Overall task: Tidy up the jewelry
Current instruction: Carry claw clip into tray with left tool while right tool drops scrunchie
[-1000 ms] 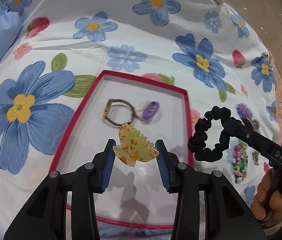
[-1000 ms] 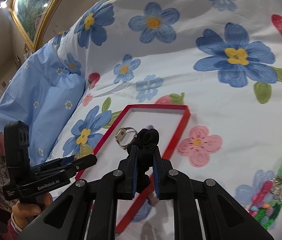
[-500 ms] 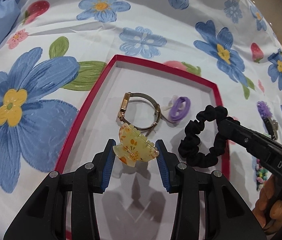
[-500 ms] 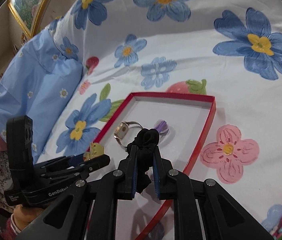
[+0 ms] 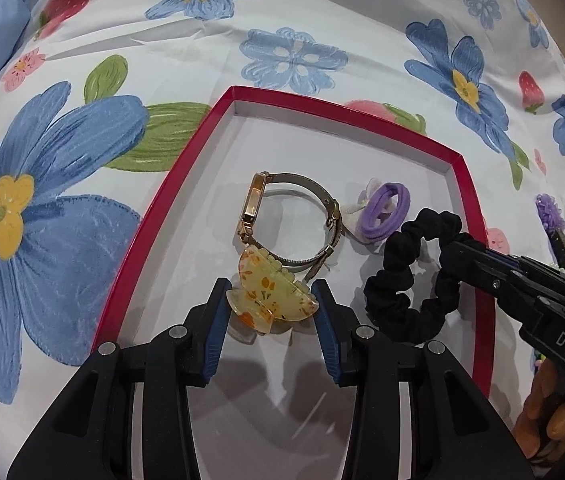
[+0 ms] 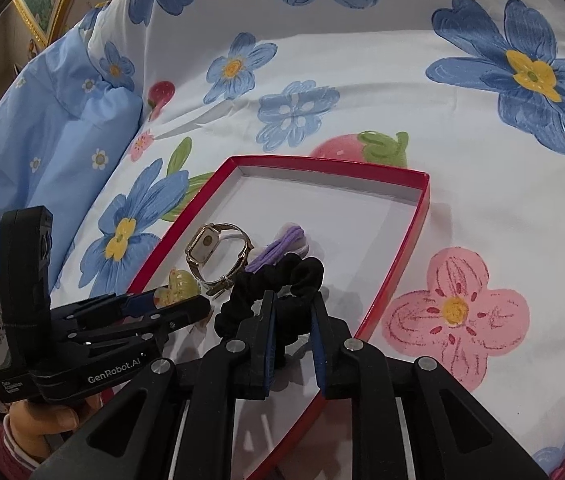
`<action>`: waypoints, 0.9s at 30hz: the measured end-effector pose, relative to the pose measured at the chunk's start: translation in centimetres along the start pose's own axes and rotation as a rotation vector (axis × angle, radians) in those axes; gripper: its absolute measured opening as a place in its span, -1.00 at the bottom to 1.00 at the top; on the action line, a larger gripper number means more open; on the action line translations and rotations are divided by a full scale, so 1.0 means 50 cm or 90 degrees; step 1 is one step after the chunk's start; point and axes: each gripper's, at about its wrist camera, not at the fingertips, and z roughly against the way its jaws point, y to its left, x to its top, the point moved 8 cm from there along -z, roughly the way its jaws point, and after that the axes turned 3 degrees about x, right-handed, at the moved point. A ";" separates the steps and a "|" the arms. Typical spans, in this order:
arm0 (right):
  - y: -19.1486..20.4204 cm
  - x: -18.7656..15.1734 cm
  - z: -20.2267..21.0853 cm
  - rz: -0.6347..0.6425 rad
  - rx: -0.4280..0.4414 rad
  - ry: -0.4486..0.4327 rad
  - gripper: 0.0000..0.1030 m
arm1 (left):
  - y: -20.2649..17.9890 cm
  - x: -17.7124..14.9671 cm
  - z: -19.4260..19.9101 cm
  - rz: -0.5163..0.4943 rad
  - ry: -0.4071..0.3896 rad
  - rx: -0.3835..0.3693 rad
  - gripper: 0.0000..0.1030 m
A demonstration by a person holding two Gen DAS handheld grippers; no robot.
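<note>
Left tongs (image 5: 270, 304) hold a yellow claw clip (image 5: 268, 294) between both blue pads, low over the near part of the red tray (image 5: 142, 216). Right tongs (image 6: 290, 320) are parted around a black scrunchie (image 6: 270, 280), which sits between the pads; firm contact cannot be confirmed. In the left view the scrunchie (image 5: 410, 276) hangs over the tray's right side, just inside the rim. A gold watch (image 5: 282, 220) lies at the tray's centre, just beyond the clip. A purple hair tie (image 5: 386, 210) lies to its right. The tray rests on a floral bedsheet (image 5: 322, 8). Further accessories (image 5: 554, 220) lie on the sheet, right of the tray.
</note>
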 end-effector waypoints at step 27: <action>0.001 -0.021 0.113 -0.007 0.011 -0.054 -0.16 | -0.022 -0.021 0.092 0.027 -0.047 -0.010 0.09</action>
